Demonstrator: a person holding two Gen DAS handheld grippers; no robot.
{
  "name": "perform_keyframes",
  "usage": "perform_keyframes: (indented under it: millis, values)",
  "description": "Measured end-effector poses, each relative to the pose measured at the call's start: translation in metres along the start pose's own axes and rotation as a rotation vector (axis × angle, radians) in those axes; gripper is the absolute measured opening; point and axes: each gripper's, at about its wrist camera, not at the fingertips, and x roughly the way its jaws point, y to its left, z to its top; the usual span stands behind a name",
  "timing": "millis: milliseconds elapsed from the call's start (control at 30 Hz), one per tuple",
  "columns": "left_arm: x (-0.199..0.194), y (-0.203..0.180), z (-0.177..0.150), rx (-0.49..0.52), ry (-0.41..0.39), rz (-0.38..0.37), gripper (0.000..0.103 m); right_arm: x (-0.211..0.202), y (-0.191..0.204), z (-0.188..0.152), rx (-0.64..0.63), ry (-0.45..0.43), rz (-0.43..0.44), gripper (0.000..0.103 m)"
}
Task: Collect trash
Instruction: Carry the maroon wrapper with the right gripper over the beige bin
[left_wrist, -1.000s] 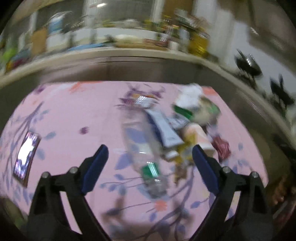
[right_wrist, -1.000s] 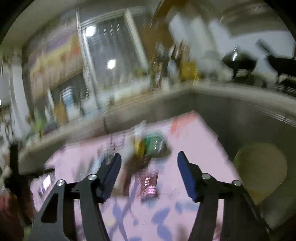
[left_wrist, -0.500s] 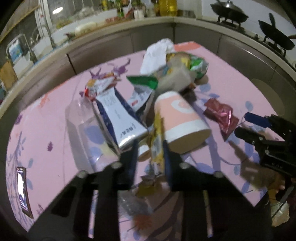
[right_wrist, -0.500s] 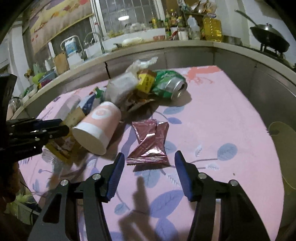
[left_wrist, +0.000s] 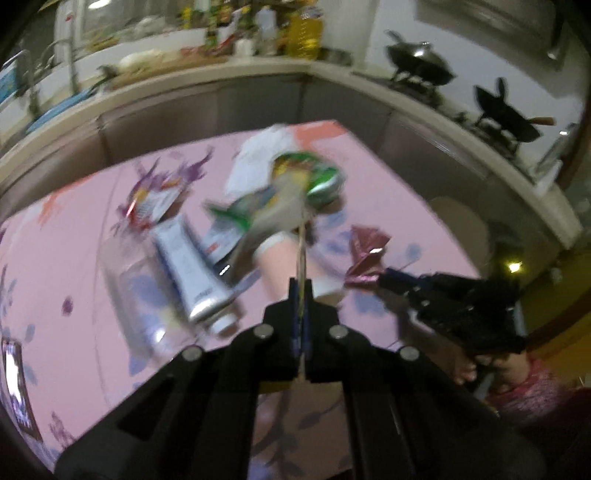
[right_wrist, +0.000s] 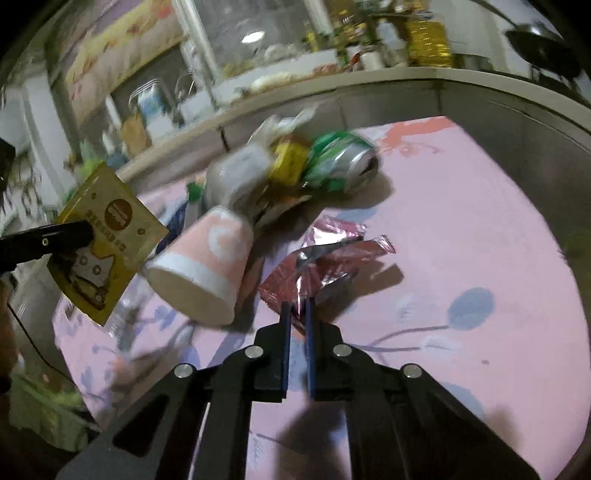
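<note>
A heap of trash lies on the pink flowered table (right_wrist: 461, 221). My left gripper (left_wrist: 301, 291) is shut on a flat yellow snack wrapper (right_wrist: 107, 243), which it holds up off the table; in the left wrist view the wrapper (left_wrist: 303, 254) shows edge-on. My right gripper (right_wrist: 297, 308) is shut on the near edge of a crumpled pink foil wrapper (right_wrist: 325, 258) that still rests on the cloth. In the left wrist view that gripper (left_wrist: 384, 275) pinches the foil (left_wrist: 365, 254) from the right.
A pink paper cup (right_wrist: 207, 269) lies on its side beside the foil. Behind it are a green can (right_wrist: 343, 166) and white crumpled paper (left_wrist: 258, 155). A tube (left_wrist: 192, 269) and a clear bottle (left_wrist: 129, 288) lie left. A phone (left_wrist: 11, 373) sits at the table's left edge.
My left gripper closed on the yellow wrapper and lifted it out of the heap. My right gripper sank to the pink foil wrapper and closed on its edge.
</note>
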Motion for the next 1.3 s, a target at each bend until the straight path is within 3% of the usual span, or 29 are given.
perform_keyframes:
  millis: [267, 400, 500, 633, 767, 800, 833, 867, 900, 933, 967, 1100, 1200, 1267, 1300]
  values:
    - [0.015, -0.064, 0.063, 0.088, -0.016, -0.183, 0.001, -0.063, -0.036, 0.009, 0.088, -0.168, -0.076, 0.004]
    - [0.051, -0.119, 0.091, 0.162, 0.003, -0.287, 0.001, -0.098, -0.082, 0.006, 0.186, -0.254, -0.179, 0.003]
    - [0.086, -0.158, 0.106, 0.214, 0.02, -0.321, 0.001, -0.11, -0.109, -0.001, 0.259, -0.272, -0.209, 0.003]
    - [0.117, -0.168, 0.11, 0.164, 0.094, -0.358, 0.001, -0.108, -0.122, -0.012, 0.338, -0.262, -0.122, 0.003]
    - [0.123, -0.149, 0.102, 0.107, 0.115, -0.338, 0.001, -0.083, -0.148, -0.021, 0.56, -0.207, 0.168, 0.01]
    - [0.123, -0.144, 0.101, 0.095, 0.114, -0.333, 0.001, -0.078, -0.147, -0.021, 0.563, -0.182, 0.188, 0.022]
    - [0.123, -0.139, 0.099, 0.085, 0.112, -0.325, 0.001, -0.074, -0.144, -0.019, 0.543, -0.163, 0.208, 0.045]
    - [0.123, -0.134, 0.099, 0.074, 0.113, -0.316, 0.001, -0.071, -0.139, -0.015, 0.521, -0.153, 0.222, 0.059]
    - [0.124, -0.13, 0.099, 0.062, 0.118, -0.31, 0.001, -0.068, -0.134, -0.012, 0.497, -0.145, 0.25, 0.08]
    - [0.125, -0.128, 0.1, 0.054, 0.124, -0.306, 0.001, -0.067, -0.129, -0.011, 0.48, -0.13, 0.271, 0.084]
    - [0.127, -0.124, 0.1, 0.049, 0.126, -0.302, 0.001, -0.065, -0.127, -0.005, 0.457, -0.115, 0.263, 0.084]
    - [0.128, -0.125, 0.104, 0.066, 0.125, -0.307, 0.001, -0.058, -0.091, 0.011, 0.174, -0.062, -0.023, 0.084]
    - [0.132, -0.135, 0.11, 0.093, 0.121, -0.313, 0.001, -0.039, -0.079, 0.009, 0.057, 0.029, -0.09, 0.083]
    - [0.135, -0.143, 0.115, 0.111, 0.114, -0.32, 0.001, -0.027, -0.078, 0.0, 0.018, 0.061, -0.145, 0.063]
    - [0.138, -0.147, 0.118, 0.118, 0.113, -0.322, 0.001, -0.025, -0.08, -0.004, 0.017, 0.057, -0.181, 0.042]
